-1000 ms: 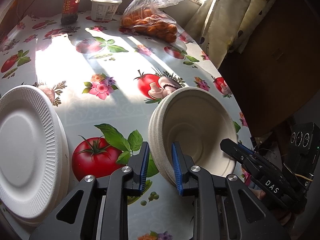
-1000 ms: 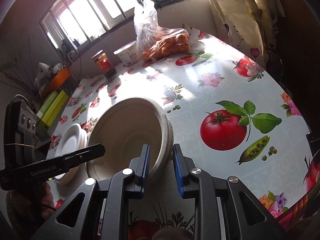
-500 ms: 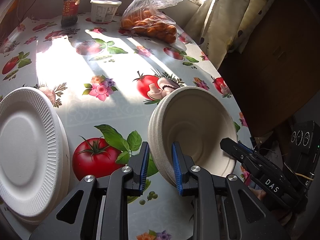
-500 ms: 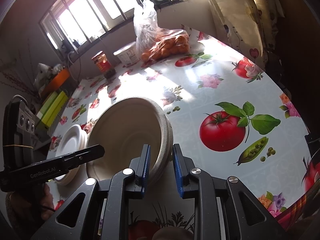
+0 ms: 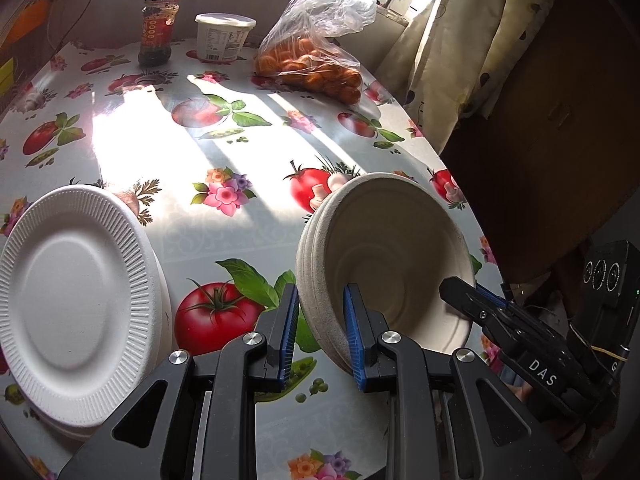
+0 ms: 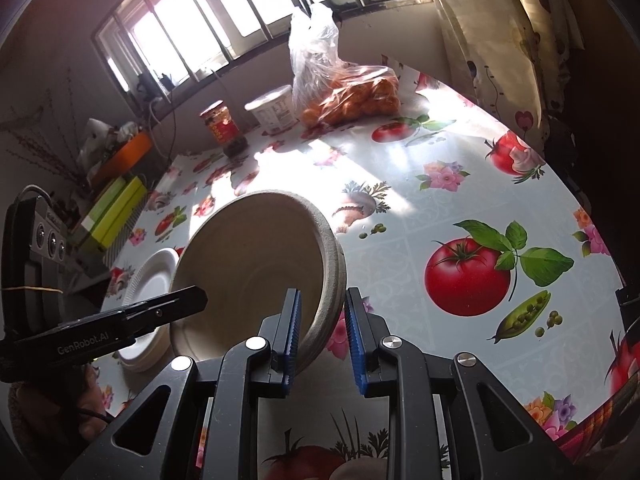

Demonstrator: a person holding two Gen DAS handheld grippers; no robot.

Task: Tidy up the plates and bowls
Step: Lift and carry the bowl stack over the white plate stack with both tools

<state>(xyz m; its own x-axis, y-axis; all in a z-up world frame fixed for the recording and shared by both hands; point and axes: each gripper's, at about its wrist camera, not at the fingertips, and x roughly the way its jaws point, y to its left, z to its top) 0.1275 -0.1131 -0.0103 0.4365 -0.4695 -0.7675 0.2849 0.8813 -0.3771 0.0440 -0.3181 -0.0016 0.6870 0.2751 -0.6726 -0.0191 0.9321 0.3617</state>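
1. Gripping hard up front: the left hand-held gripper (image 5: 320, 332) has its blue pads either side of the near rim of the stacked bowls (image 5: 384, 256), clenched on that rim.
2. On the opposite side, the right hand-held gripper (image 6: 322, 332) is clamped on the same bowl stack, one pad inside, one outside; from the left wrist view its black fingers (image 5: 476, 300) reach in at the bowls' right edge.
3. The bowls sit tilted, mouth tipped toward the cameras, held between the two grippers low over the desk (image 5: 248, 236). Whether the underside touches the cloth, I can't tell.
4. Just to the left, well clear of the bowls, a stack of white ribbed plates (image 5: 76, 300) lies flat on the desk near its edge.
5. Between plates and bowls, a printed tomato (image 5: 216, 316) shows on the patterned cloth.
6. Farther back, sunlight stripes the middle of the desk.
7. At the far edge stand a dark jar (image 5: 158, 30), a white tub (image 5: 224, 36) beside it, and a clear bag of orange fruit (image 5: 316, 64) to their right.
8. Behind those, a curtain (image 5: 460, 40) hangs by the window.
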